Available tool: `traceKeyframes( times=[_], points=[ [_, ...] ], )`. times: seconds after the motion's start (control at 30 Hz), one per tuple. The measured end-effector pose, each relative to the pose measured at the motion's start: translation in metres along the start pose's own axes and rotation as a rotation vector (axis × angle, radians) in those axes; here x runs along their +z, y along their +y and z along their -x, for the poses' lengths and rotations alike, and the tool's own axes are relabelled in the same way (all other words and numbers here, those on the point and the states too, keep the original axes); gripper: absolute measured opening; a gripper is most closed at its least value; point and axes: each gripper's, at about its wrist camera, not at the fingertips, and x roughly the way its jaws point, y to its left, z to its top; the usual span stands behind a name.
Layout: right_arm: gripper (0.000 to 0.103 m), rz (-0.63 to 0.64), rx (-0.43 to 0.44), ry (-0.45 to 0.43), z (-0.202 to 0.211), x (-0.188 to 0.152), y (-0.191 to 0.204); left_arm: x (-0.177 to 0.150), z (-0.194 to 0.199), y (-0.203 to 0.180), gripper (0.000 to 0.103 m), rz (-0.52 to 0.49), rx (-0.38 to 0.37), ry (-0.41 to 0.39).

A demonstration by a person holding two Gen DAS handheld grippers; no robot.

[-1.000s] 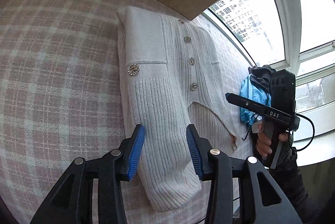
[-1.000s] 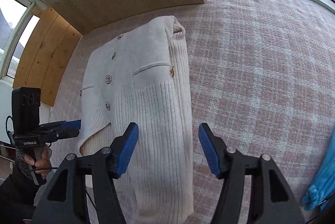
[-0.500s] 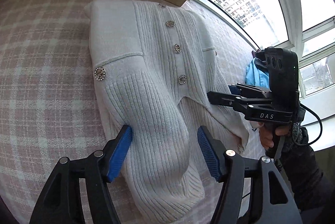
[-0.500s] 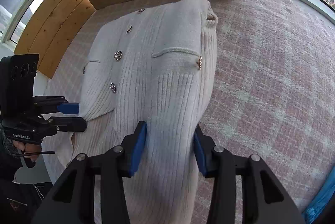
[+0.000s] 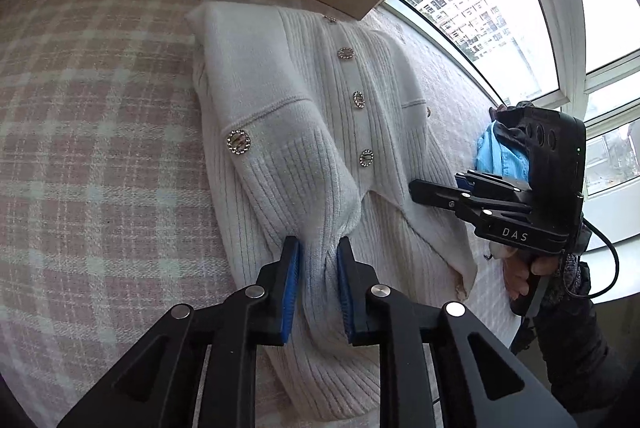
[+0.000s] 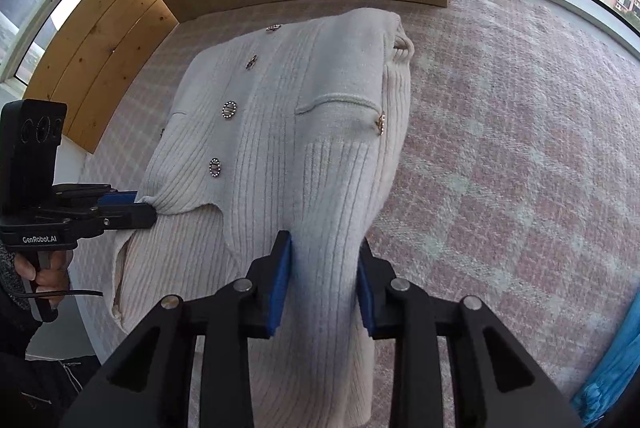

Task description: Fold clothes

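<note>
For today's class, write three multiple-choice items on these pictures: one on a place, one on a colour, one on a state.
1. The cardigan lies: A in a basket; B on a checked cloth; C on a hanger.
2. The left gripper has pads that are: A red; B green; C blue.
3. The left gripper is: A shut on the sleeve; B open; C out of view.
Key: 1B, plaid shows all round it; 2C, blue strips line both fingers; 3A, knit bunches between the jaws.
</note>
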Motion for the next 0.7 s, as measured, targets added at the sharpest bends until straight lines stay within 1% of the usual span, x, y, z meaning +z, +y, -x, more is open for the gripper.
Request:
traceKeyframes(
  times=[0.03,0.1,0.13,0.17,0.2,0.27,0.4,0.47,0.5,0.57,0.63,0.67,0.7],
  points=[
    [0.030,-0.001,0.000,0.002,-0.001,0.001,0.001,-0.001,0.003,-0.001,0.027,-0.010,0.040,-0.009],
    [0.031,0.001,-0.001,0.006,-0.003,0.002,0.003,-0.004,0.010,-0.003,0.047,-0.031,0.119,-0.027],
    [0.032,0.002,-0.001,0.007,-0.004,0.003,0.004,-0.005,0.013,-0.004,0.049,-0.042,0.159,-0.036],
    [0.033,0.002,-0.001,0.009,-0.005,0.004,0.005,-0.007,0.016,-0.005,0.054,-0.052,0.198,-0.045],
    [0.033,0.003,-0.002,0.011,-0.007,0.005,0.006,-0.007,0.017,-0.006,0.063,-0.057,0.227,-0.049],
    [0.035,0.012,-0.005,0.014,-0.009,0.006,0.009,-0.003,0.013,-0.003,0.065,-0.044,0.242,-0.035],
    [0.037,0.025,-0.001,0.017,-0.012,0.009,0.013,0.008,-0.010,0.000,0.067,0.013,0.194,0.048],
    [0.037,0.028,0.005,0.019,-0.013,0.008,0.012,0.012,-0.020,0.001,0.067,0.031,0.161,0.083],
    [0.037,0.029,0.009,0.019,-0.014,0.009,0.013,0.012,-0.021,0.001,0.067,0.020,0.147,0.078],
    [0.037,0.035,0.013,0.017,-0.014,0.006,0.013,0.014,-0.022,-0.002,0.065,-0.007,0.149,0.069],
    [0.035,0.047,0.011,0.012,-0.016,0.007,0.016,0.014,-0.023,-0.003,0.055,-0.014,0.129,0.067],
    [0.035,0.050,0.013,0.009,-0.016,0.008,0.018,0.014,-0.024,-0.002,0.034,-0.015,0.112,0.068],
    [0.033,0.043,0.024,0.003,-0.015,0.008,0.019,0.015,-0.024,-0.002,0.033,-0.016,0.100,0.066]
  ],
)
